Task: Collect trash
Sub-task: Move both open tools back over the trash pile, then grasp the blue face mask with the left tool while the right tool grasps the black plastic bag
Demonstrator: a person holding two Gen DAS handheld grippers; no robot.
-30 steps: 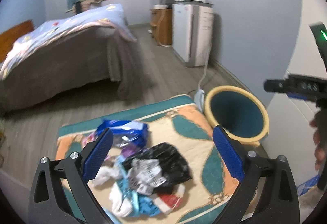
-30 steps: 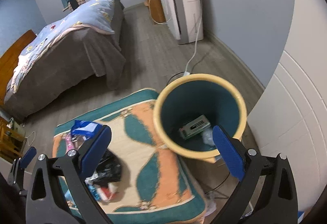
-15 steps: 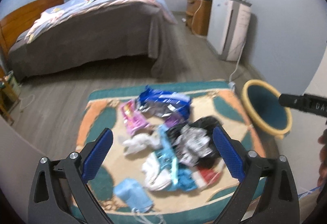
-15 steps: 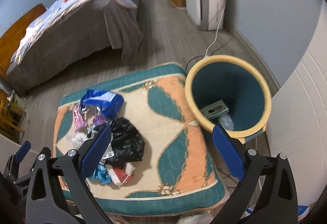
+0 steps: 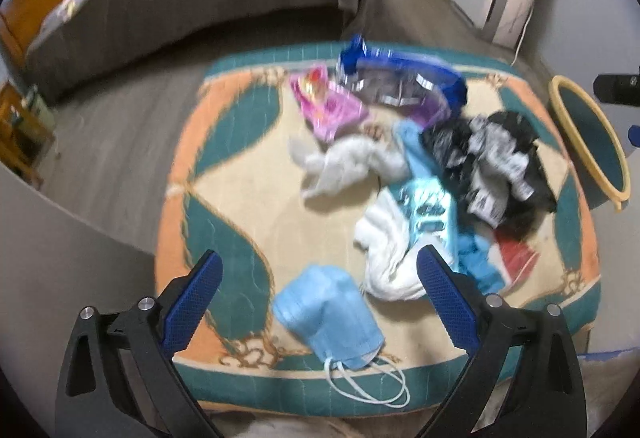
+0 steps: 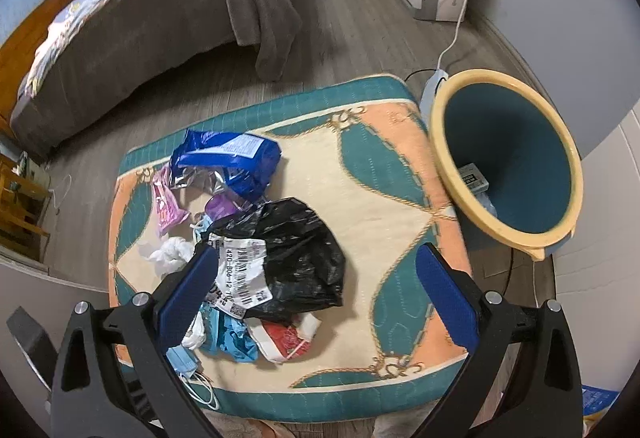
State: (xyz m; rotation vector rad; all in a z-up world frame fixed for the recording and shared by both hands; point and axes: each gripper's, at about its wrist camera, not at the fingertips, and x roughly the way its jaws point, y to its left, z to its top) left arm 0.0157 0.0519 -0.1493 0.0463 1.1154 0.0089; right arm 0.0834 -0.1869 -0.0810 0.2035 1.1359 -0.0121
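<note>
Both my hand-held grippers, left (image 5: 318, 280) and right (image 6: 312, 270), gape wide, holding nothing. The trash pile (image 6: 256, 238) sits on the cushion (image 6: 384, 174); the bin (image 6: 556, 206) beside it holds a small box (image 6: 474, 177). Nearly all remains; the blue mask (image 5: 328, 314) lies nearest.

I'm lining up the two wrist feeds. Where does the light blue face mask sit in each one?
Left wrist: face mask lies low in the centre, between the open left tongs, on the cushion's near edge.
Right wrist: face mask shows at lower left, partly hidden behind the right tongs' left finger.
Shared landmark: black plastic bag, with its white label.
</note>
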